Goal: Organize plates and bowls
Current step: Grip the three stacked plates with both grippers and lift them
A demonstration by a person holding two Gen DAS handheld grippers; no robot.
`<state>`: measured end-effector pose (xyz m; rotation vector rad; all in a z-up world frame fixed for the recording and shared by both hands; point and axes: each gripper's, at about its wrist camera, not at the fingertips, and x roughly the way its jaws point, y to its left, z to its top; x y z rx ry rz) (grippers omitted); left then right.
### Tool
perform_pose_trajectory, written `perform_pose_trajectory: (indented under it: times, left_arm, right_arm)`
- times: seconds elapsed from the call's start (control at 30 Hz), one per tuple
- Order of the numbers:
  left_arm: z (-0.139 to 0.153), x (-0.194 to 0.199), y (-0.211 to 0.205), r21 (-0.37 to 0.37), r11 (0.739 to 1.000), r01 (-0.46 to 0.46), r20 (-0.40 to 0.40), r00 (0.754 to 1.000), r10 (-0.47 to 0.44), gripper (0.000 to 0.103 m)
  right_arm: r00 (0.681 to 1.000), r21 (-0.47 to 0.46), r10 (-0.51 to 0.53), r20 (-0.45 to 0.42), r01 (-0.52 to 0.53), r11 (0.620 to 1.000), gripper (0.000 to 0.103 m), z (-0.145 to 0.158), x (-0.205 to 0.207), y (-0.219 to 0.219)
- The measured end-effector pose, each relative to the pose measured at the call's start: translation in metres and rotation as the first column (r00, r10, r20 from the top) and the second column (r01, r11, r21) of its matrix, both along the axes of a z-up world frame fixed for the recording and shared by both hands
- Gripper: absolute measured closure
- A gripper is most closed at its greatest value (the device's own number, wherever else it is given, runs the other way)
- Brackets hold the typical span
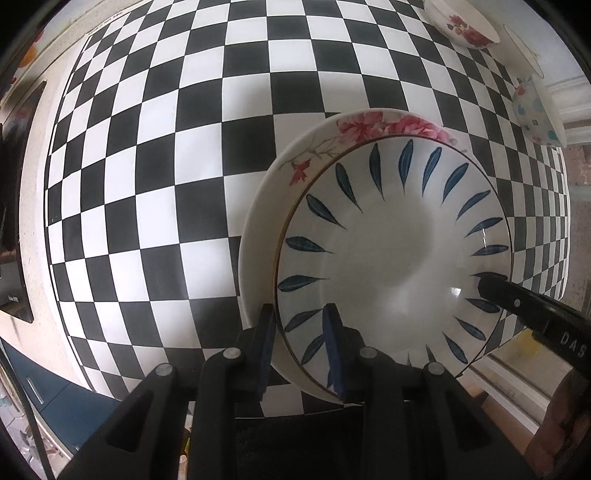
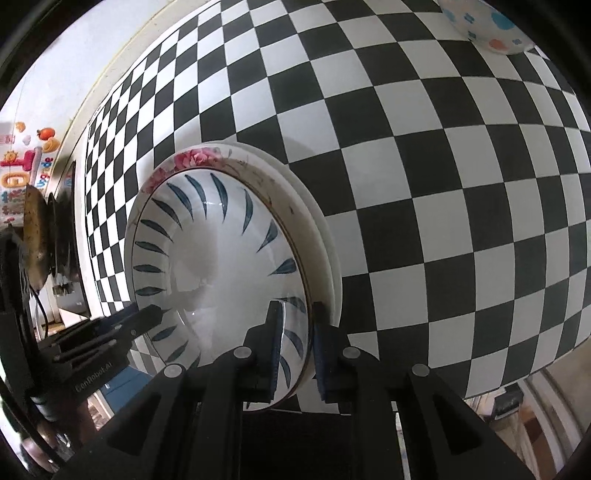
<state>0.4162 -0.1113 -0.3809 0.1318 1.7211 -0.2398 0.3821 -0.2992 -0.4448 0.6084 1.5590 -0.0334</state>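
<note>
A white bowl with blue leaf marks (image 1: 391, 243) rests in a larger pink-flowered plate (image 1: 369, 123) on the black-and-white checkered tablecloth (image 1: 184, 147). My left gripper (image 1: 299, 314) points down and is shut on the bowl's near-left rim, one pad inside and one outside. My right gripper (image 2: 297, 308) is shut on the opposite rim of the same bowl (image 2: 221, 258). Each gripper shows in the other's view: a right finger (image 1: 495, 286) at the bowl's right rim, the left fingers (image 2: 147, 315) at its left. In the right wrist view a plain white plate edge (image 2: 327, 251) shows under the flowered plate (image 2: 199, 157).
At the far right stand a red-flowered bowl (image 1: 465, 27), a plain white dish (image 1: 522, 48) and a dotted bowl (image 1: 535, 110), which also shows as the dotted bowl (image 2: 487, 26). Dark cookware (image 2: 40, 236) stands off the table's left edge. The table's near edge lies just below the bowl.
</note>
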Motion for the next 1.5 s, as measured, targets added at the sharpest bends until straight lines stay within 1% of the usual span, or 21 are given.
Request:
perform_pose_trajectory:
  times: [0.13,0.37,0.57,0.8,0.97,1.1,1.17,1.23,1.27,1.3,1.33,1.43,1.5]
  left_arm:
    - [0.000,-0.004,0.000,0.000,1.000,0.004,0.001,1.000,-0.004,0.079]
    - [0.001,-0.007,0.006,-0.007,1.000,-0.014,-0.002,1.000,0.014,0.079]
    - [0.002,-0.012,0.005,-0.001,1.000,-0.009,0.005,1.000,0.009,0.079]
    - [0.004,-0.008,0.007,-0.014,1.000,-0.009,-0.010,1.000,0.009,0.079]
    - [0.004,-0.005,0.016,-0.054,0.998,-0.024,-0.033,0.999,0.022,0.079]
    - [0.006,-0.003,0.019,-0.058,0.998,-0.023,-0.031,0.999,0.021,0.079]
    - [0.006,-0.003,0.019,-0.058,0.998,-0.022,-0.032,0.999,0.020,0.079]
    - [0.006,-0.002,0.019,-0.058,0.998,-0.017,-0.029,0.999,0.015,0.079]
    - [0.006,-0.002,0.019,-0.057,0.998,-0.015,-0.027,1.000,0.013,0.079]
    - [0.006,-0.002,0.018,-0.053,0.999,-0.013,-0.021,1.000,0.012,0.079]
    - [0.006,-0.001,0.017,-0.048,0.999,-0.011,-0.017,1.000,0.010,0.079]
    - [0.005,-0.003,0.011,-0.031,0.999,0.010,-0.008,1.000,-0.010,0.079]
    - [0.005,-0.002,0.007,-0.022,1.000,0.015,0.006,1.000,-0.015,0.079]
  right_arm:
    - [1.000,0.017,-0.005,-0.004,0.005,1.000,0.085,-0.002,0.002,-0.005]
    - [0.999,-0.021,0.023,-0.024,-0.023,1.000,0.085,0.002,0.001,0.000]
    - [0.999,-0.041,0.033,-0.043,-0.035,0.999,0.085,0.004,0.003,0.014]
    - [0.996,0.054,-0.042,-0.076,0.046,0.997,0.085,-0.006,0.004,0.006]
    - [0.993,0.085,-0.077,-0.090,0.084,0.993,0.085,-0.008,0.000,0.002]
    - [0.987,0.132,-0.124,-0.099,0.137,0.982,0.085,-0.012,-0.006,-0.005]
    - [0.985,0.138,-0.143,-0.096,0.155,0.978,0.085,-0.011,-0.009,-0.008]
    - [0.988,0.120,-0.132,-0.085,0.141,0.983,0.085,-0.008,-0.010,-0.007]
    - [0.991,0.093,-0.111,-0.075,0.118,0.989,0.086,-0.006,-0.009,-0.004]
    - [0.993,0.071,-0.090,-0.071,0.095,0.993,0.089,-0.005,-0.008,-0.002]
    - [0.996,0.034,-0.064,-0.069,0.067,0.997,0.092,-0.002,-0.006,0.003]
    - [0.998,-0.067,0.000,-0.056,-0.004,0.998,0.092,0.006,0.000,0.015]
    - [0.998,-0.138,0.049,-0.050,-0.056,0.989,0.092,0.008,0.008,0.024]
